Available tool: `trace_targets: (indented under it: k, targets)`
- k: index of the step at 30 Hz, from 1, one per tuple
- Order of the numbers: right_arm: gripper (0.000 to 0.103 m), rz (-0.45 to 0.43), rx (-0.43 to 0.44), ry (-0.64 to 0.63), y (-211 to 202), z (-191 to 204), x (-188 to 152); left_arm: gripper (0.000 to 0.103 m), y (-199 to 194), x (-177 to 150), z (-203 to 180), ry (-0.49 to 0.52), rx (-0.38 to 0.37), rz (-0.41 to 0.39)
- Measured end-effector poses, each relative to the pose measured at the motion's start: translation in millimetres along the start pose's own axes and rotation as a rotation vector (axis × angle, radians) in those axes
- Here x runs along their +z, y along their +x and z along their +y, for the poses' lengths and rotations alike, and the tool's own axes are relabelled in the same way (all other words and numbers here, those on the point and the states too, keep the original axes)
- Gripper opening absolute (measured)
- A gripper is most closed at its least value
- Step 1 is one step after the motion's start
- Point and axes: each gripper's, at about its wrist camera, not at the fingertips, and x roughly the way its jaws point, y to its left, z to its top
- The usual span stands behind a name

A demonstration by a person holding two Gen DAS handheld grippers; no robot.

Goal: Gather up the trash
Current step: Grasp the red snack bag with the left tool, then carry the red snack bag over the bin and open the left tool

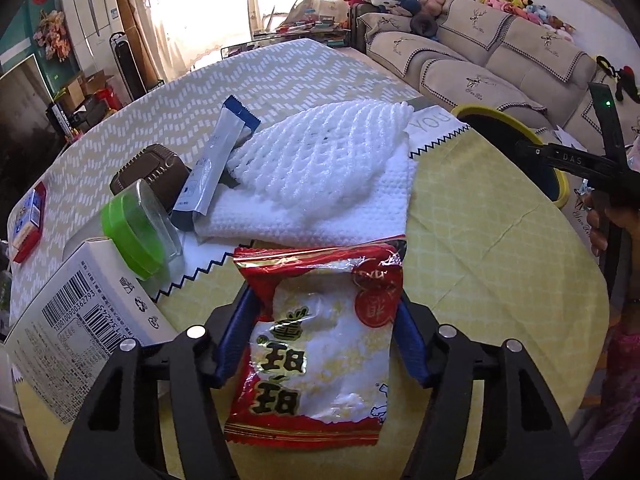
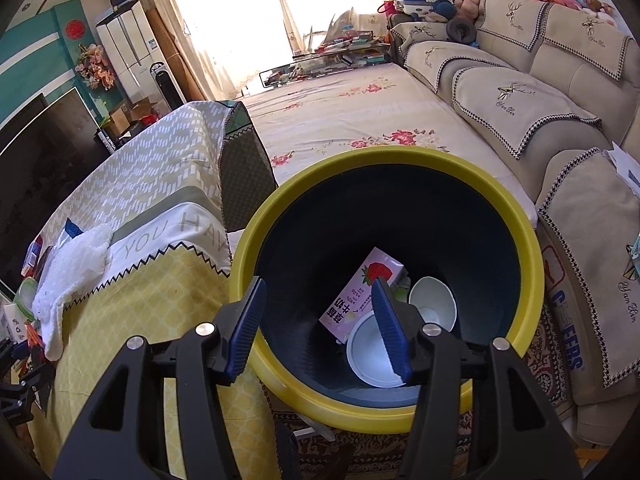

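In the left wrist view my left gripper (image 1: 326,300) is open around a red and white snack packet (image 1: 320,344) that lies between its blue fingers (image 1: 236,332) on the yellow tablecloth. Whether the pads touch it I cannot tell. Beyond it lie a white foam fruit net (image 1: 320,160), a blue and silver sachet (image 1: 216,160), a green-lidded jar (image 1: 140,224) and a white carton (image 1: 76,328). In the right wrist view my right gripper (image 2: 320,292) is open and empty over the yellow-rimmed bin (image 2: 532,240), which holds a pink milk carton (image 2: 356,300) and two white cups (image 2: 372,352).
A brown box (image 1: 152,172) and a red and white pack (image 1: 28,216) lie at the table's left. A white cloth (image 1: 320,212) lies under the foam net. The bin (image 1: 480,114) stands off the table's right edge, with a sofa (image 2: 560,100) and a flowered sheet (image 2: 360,120) behind it.
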Motion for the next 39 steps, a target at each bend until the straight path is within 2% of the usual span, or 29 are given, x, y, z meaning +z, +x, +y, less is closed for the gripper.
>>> trace_targets:
  k: [8,14,18,24,29,39]
  targets:
    - [0.053,-0.001,0.015,0.005,-6,-1,-3,0.056,-10,-9,-11,-0.004,0.004,0.004]
    - [0.053,-0.022,0.020,0.018,-18,-6,-6,0.054,-26,-15,-29,0.018,-0.020,-0.010]
    - [0.053,-0.042,0.020,0.029,-29,-14,-7,0.054,-35,-8,-44,0.036,-0.045,-0.029]
    - [0.053,-0.069,0.003,0.063,-46,-38,-10,0.054,-37,24,-77,0.100,-0.088,-0.067]
    - [0.054,-0.091,-0.023,0.117,-60,-72,-13,0.054,-25,66,-113,0.171,-0.136,-0.085]
    - [0.056,-0.114,-0.090,0.200,-82,-130,-20,0.054,35,158,-211,0.296,-0.258,-0.069]
